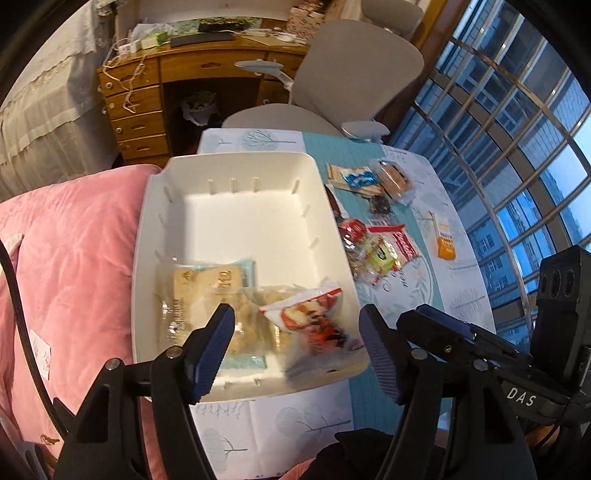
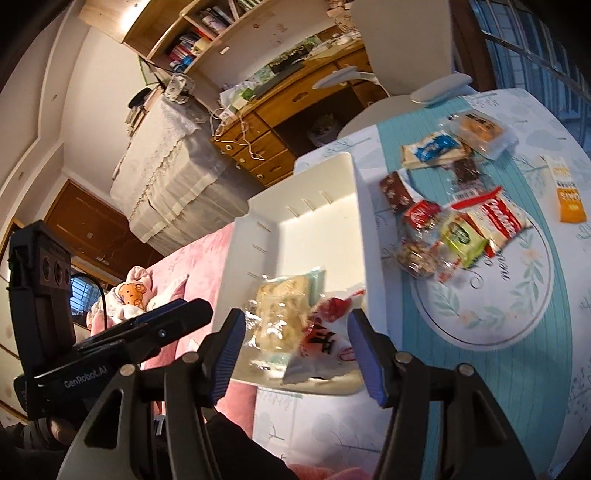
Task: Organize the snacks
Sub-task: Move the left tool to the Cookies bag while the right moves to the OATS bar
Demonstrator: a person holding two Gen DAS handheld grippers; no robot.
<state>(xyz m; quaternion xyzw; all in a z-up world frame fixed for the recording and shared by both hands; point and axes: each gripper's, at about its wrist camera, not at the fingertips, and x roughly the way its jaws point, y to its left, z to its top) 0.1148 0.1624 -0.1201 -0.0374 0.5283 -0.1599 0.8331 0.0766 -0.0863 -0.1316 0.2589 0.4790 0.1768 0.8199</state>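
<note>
Both grippers hang over the near end of the white bin point(image 1: 236, 206), jaws apart and gripping nothing. Below the left gripper point(image 1: 297, 347) lie a red-and-white snack bag point(image 1: 314, 321) and clear packs of pale biscuits point(image 1: 207, 291), all inside the bin. The right gripper point(image 2: 295, 350) frames the same bag, its pads clear of it. To the bin's right, more wrapped snacks point(image 1: 376, 251) lie scattered on the table's patterned cloth point(image 1: 461, 295).

We see a wooden desk point(image 1: 147, 92) with drawers, a grey office chair point(image 1: 354, 70) beside it, a barred window point(image 1: 517, 147) showing blue buildings, a pink quilt point(image 1: 74, 240), bookshelves point(image 2: 207, 33) above, and a lace-draped cabinet point(image 2: 166, 155).
</note>
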